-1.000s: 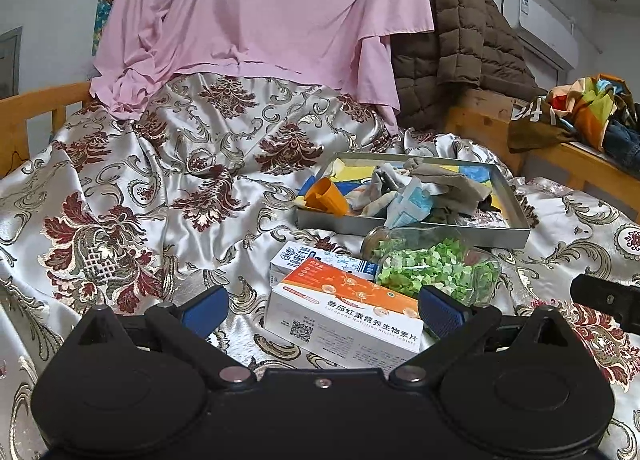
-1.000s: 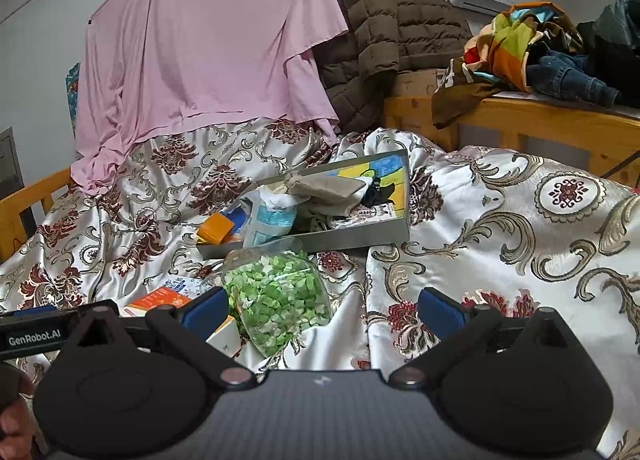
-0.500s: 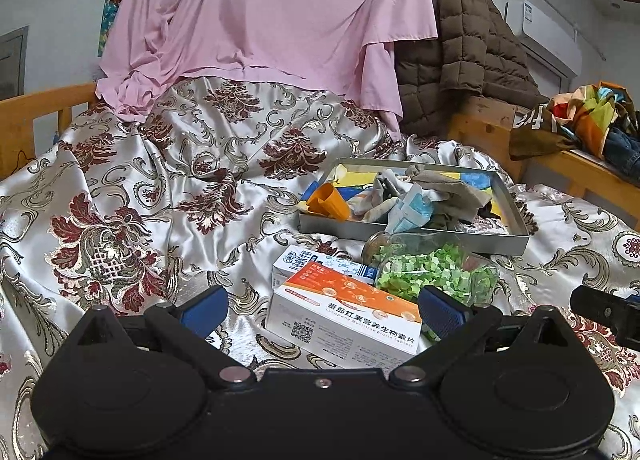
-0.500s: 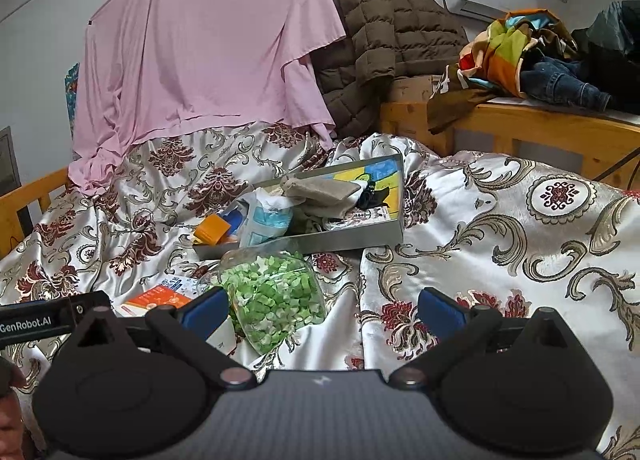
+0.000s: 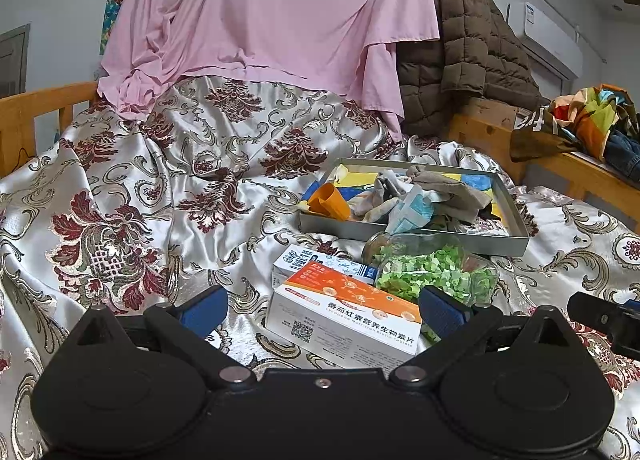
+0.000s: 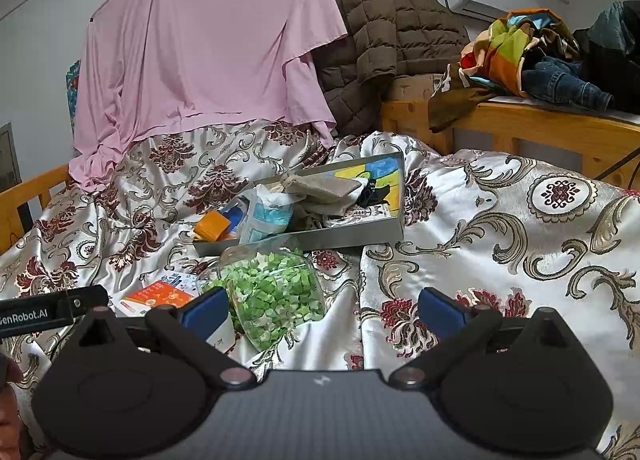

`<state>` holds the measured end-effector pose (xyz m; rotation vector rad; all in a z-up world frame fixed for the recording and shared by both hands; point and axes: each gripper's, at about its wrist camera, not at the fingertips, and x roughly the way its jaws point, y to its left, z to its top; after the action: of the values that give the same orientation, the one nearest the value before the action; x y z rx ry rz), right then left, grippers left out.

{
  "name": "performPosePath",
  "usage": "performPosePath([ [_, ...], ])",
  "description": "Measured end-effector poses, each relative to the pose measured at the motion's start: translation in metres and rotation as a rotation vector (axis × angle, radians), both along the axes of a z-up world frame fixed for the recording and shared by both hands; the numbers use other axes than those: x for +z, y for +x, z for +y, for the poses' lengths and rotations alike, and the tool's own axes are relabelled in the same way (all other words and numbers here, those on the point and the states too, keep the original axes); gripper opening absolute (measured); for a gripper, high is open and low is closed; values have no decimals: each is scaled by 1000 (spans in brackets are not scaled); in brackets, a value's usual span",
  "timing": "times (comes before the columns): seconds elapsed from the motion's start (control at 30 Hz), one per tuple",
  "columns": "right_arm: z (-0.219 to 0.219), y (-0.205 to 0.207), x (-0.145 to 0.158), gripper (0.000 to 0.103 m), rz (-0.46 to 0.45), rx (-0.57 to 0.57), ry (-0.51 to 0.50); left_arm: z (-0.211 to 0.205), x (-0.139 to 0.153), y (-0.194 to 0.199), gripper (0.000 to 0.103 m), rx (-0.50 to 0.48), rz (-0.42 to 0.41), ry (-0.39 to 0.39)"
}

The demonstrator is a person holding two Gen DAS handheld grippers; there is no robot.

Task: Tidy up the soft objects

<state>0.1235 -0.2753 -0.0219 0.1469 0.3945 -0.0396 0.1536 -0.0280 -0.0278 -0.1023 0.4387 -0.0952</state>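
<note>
Tray (image 5: pixel 404 229) holds crumpled cloths (image 5: pixel 448 190); jar (image 6: pixel 276 292) holds green bits; both tools gape, empty.

Orange/white box (image 5: pixel 347 316): front reads "番茄红素营养生物素片", small Latin line under it w/ "Nutrition" legible, QR code at left. Black bar (image 6: pixel 48 310) at left edge of right-wrist view: "enRobot.AI", first letter cut off. Blue/white box (image 5: pixel 316 260) behind: print too small to read.
</note>
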Motion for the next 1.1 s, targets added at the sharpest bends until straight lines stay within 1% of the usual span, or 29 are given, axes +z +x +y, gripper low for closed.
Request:
performPosePath([
  [0.67,3,0,-2,103,1,6,-5,1,-1,1,102,2,10,-8],
  [1.1,4,0,-4,103,5,13,-8,2,-5,3,102,19,58,-51],
])
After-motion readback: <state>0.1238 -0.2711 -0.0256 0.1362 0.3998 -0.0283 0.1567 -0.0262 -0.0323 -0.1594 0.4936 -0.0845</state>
